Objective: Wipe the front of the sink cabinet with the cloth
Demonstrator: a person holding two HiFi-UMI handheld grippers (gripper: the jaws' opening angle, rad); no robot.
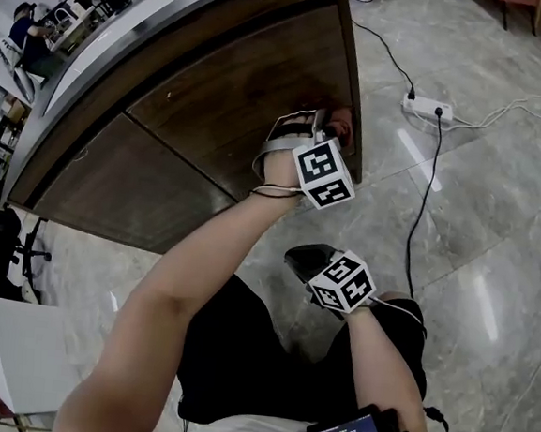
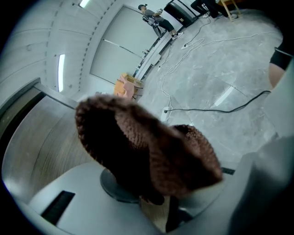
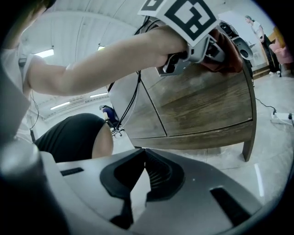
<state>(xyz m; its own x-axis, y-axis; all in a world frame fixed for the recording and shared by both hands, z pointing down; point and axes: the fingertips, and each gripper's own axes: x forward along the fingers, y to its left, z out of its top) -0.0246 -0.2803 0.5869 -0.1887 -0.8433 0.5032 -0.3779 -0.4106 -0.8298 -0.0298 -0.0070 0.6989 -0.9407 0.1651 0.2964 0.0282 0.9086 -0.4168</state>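
The sink cabinet (image 1: 234, 94) has dark wooden doors under a steel counter. My left gripper (image 1: 330, 131) is shut on a reddish-brown cloth (image 1: 340, 127) and holds it against the right door, near the door's right edge. In the left gripper view the cloth (image 2: 138, 151) fills the middle and hides the fingertips, with wood grain (image 2: 41, 147) to the left. My right gripper (image 1: 306, 259) hangs lower, over the person's lap and apart from the cabinet. Its jaws (image 3: 142, 179) are shut with nothing between them. From there I see the cabinet front (image 3: 202, 105) and the cloth (image 3: 227, 53).
A white power strip (image 1: 426, 107) with black and white cables lies on the marble floor right of the cabinet. The cabinet's right leg (image 3: 248, 147) stands on the floor. An office chair (image 1: 23, 245) is at far left. People stand in the background.
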